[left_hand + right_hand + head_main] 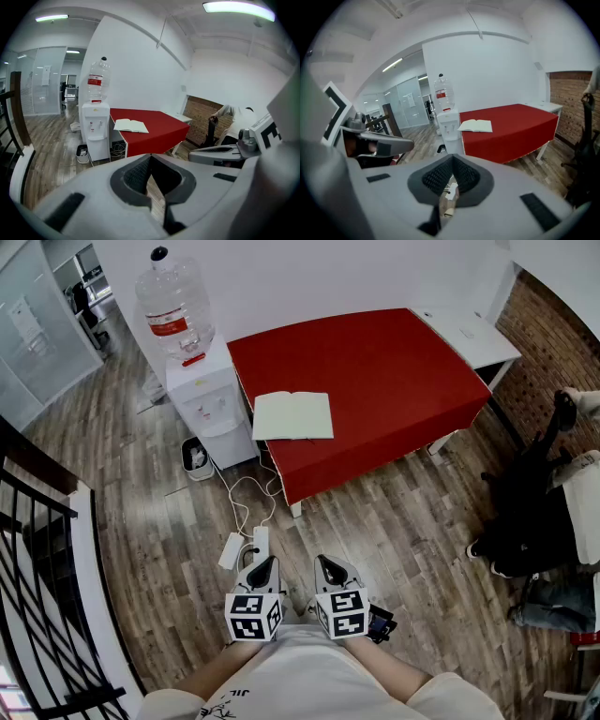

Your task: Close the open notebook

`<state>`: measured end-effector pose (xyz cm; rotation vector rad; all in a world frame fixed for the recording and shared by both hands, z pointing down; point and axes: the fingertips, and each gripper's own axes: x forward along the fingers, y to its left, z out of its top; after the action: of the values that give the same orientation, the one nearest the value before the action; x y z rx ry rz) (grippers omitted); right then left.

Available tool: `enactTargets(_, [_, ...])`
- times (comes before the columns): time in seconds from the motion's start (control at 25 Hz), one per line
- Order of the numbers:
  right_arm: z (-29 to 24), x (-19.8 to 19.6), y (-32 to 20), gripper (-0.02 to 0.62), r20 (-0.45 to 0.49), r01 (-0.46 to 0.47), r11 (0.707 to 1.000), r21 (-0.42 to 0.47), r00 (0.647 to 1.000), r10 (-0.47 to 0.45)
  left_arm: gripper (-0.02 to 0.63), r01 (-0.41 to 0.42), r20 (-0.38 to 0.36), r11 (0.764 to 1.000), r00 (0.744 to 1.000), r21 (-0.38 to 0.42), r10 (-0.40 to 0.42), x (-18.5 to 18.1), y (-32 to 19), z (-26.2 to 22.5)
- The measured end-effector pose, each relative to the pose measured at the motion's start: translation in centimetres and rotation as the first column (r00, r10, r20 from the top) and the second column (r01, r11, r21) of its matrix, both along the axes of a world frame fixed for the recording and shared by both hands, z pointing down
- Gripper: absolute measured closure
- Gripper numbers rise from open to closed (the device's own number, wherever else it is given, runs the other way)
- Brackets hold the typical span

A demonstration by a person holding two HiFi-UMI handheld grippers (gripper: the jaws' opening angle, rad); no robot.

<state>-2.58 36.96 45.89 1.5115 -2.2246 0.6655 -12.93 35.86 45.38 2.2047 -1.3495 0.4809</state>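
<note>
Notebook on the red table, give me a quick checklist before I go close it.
1. Notebook lies open near the red table's edge: ok.
2. Notebook within reach: not ok, both grippers are well short of the table.
3. Left gripper empty, jaws together: ok.
4. Right gripper empty, jaws together: ok.
5. Walking path: not ok, cables and a power strip lie on the floor ahead.

One open cream-paged notebook (292, 415), at the left front corner of one red-clothed rectangular table (375, 371); one white water dispenser (211, 404); one clear plastic bottle (174, 298).
</note>
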Motion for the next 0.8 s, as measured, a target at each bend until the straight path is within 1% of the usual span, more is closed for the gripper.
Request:
enactTargets(0.2, [0.5, 0.2, -1.2, 0.589, 0.001, 0.011, 1.0, -0.001, 1.0, -0.011, 0.6, 0.02, 0.001, 1.0, 1.0, -0.003, -0.02, 0.0, -1.3, 0.5])
enactTargets(0.36, [0.9, 0.5, -3.6, 0.589, -0.002, 0.011, 1.0, -0.003, 1.0, -0.011, 0.6, 0.022, -0.009, 1.0, 1.0, -0.002, -0.022, 0.4, -4.1, 0.9])
enactTargets(0.56, [1.9, 1.6, -8.7, 0.591, -0.017, -0.01, 1.0, -0.008, 1.0, 0.01, 0.6, 0.0, -0.017, 1.0, 1.0, 0.003, 0.0, 1.3, -10.0, 1.7])
enactTargets(0.8, [2.4, 2.1, -17.4, 0.59, -0.021, -0.042, 0.999, -0.009, 0.999, 0.041, 0.6, -0.032, -0.014, 0.999, 0.999, 0.009, 0.032, 1.7, -19.3, 1.9])
